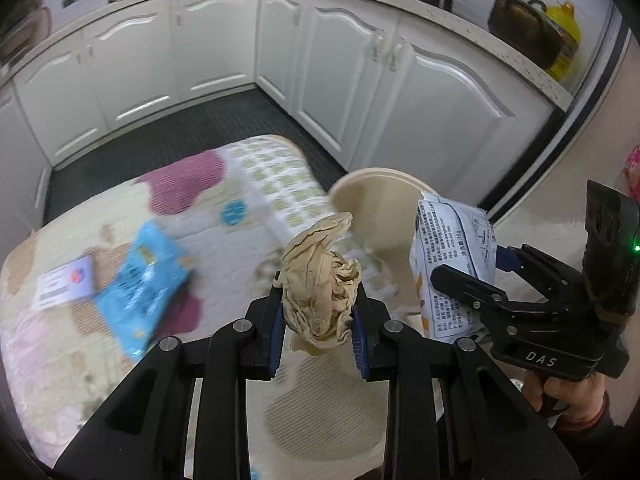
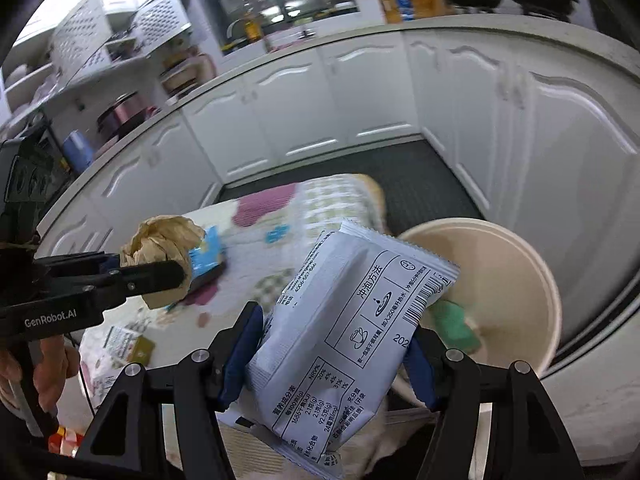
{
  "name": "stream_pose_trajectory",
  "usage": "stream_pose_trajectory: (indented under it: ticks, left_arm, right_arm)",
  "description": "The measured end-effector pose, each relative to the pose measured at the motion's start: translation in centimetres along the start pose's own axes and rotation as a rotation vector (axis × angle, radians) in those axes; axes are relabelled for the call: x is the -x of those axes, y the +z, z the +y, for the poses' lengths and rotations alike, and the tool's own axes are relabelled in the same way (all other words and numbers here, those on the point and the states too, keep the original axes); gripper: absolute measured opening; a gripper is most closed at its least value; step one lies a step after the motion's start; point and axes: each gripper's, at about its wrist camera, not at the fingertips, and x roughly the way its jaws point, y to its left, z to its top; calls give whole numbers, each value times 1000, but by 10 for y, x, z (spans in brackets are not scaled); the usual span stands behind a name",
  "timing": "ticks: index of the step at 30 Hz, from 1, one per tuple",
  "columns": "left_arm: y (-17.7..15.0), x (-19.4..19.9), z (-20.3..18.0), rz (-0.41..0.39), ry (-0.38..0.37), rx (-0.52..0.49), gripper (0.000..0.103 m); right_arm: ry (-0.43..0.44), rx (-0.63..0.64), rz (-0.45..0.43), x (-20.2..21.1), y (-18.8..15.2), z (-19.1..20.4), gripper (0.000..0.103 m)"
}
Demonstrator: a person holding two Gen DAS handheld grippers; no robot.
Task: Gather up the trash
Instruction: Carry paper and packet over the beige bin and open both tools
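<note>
My left gripper (image 1: 319,316) is shut on a crumpled brown paper ball (image 1: 320,280), held above the patterned table; it also shows at the left of the right wrist view (image 2: 164,248). My right gripper (image 2: 336,356) is shut on a white printed snack packet (image 2: 344,336), held just left of a cream round bin (image 2: 516,280) that has a green item (image 2: 454,322) inside. The packet (image 1: 452,264) and the bin (image 1: 376,208) also show in the left wrist view, to the right of the paper ball.
A blue wrapper (image 1: 144,280) and a white card (image 1: 64,284) lie on the patterned tablecloth (image 1: 224,184). A small yellow-green box (image 2: 128,344) lies near the table's front. White kitchen cabinets (image 1: 340,60) and a dark floor mat (image 1: 192,132) lie beyond.
</note>
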Motion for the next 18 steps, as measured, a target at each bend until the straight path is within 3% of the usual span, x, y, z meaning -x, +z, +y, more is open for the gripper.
stream_pose_trajectory:
  ticks: [7, 18]
  left_arm:
    - [18, -37, -41, 37, -17, -51, 26]
    - [32, -81, -67, 79, -13, -68, 26]
  right_arm:
    - [-63, -58, 6, 2, -1, -47, 64]
    - [-159, -117, 58, -22, -9, -96, 65]
